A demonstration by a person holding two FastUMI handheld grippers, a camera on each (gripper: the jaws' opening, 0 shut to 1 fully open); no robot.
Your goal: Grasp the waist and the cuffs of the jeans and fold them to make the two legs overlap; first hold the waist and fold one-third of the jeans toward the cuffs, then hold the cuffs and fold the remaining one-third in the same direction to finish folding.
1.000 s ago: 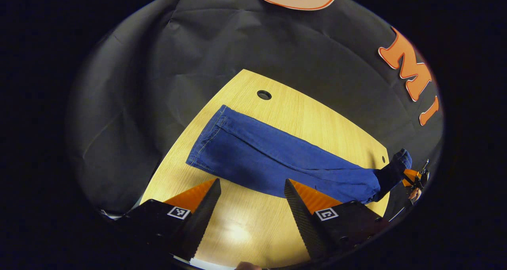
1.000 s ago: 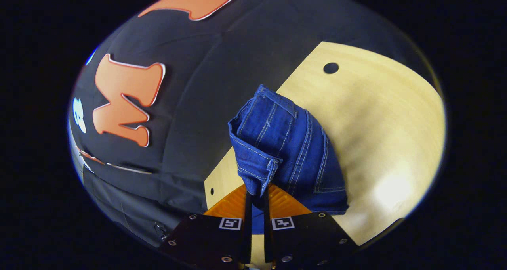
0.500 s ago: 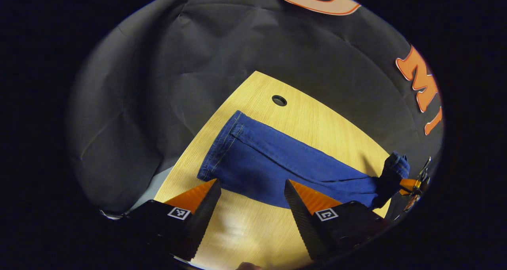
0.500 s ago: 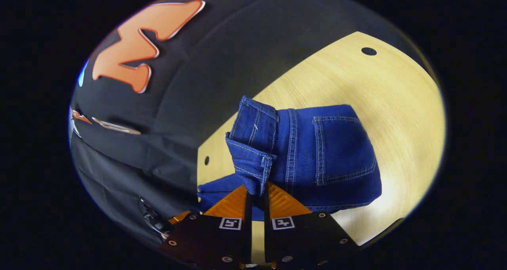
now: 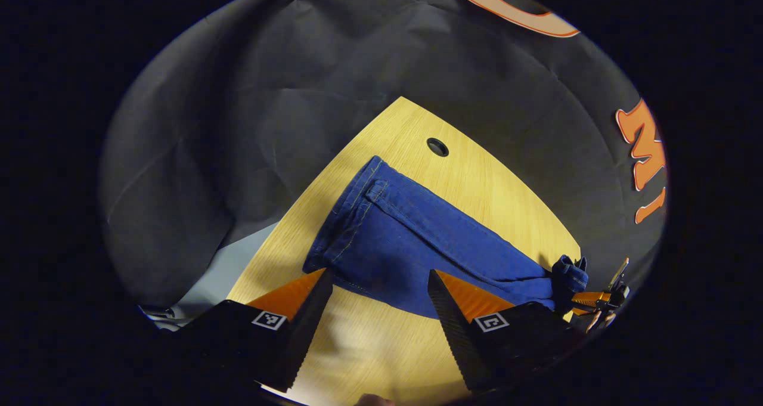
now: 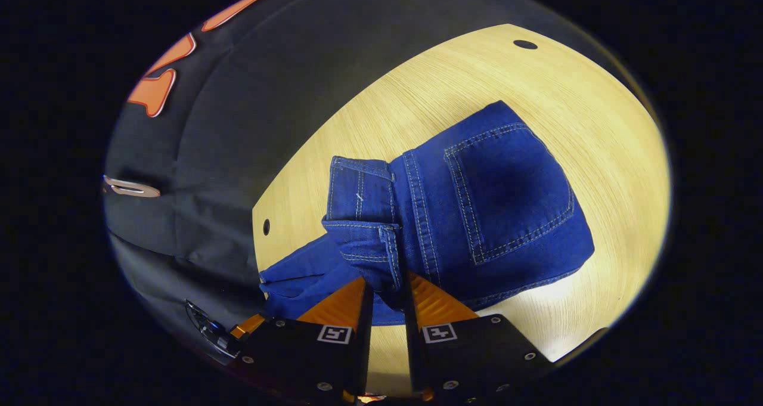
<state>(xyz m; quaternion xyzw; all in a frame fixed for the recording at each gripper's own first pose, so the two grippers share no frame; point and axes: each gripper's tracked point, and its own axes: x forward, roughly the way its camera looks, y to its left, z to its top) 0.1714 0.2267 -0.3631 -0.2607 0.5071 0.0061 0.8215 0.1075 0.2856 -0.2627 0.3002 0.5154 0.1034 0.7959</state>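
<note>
Blue denim jeans point(image 5: 417, 245) lie legs-overlapped on the pale wooden table point(image 5: 477, 173), long axis running from the cuffs point(image 5: 349, 215) at the left gripper's end to the waist point(image 6: 363, 239) at the right. Right gripper point(image 6: 386, 287) is clamped narrow on the waistband, the pocket panel point(image 6: 506, 197) already doubled over toward the cuffs. Left gripper point(image 5: 378, 293) hovers spread wide, holding nothing, just short of the cuff end (nearer hand for the cuff grab, likely next).
</note>
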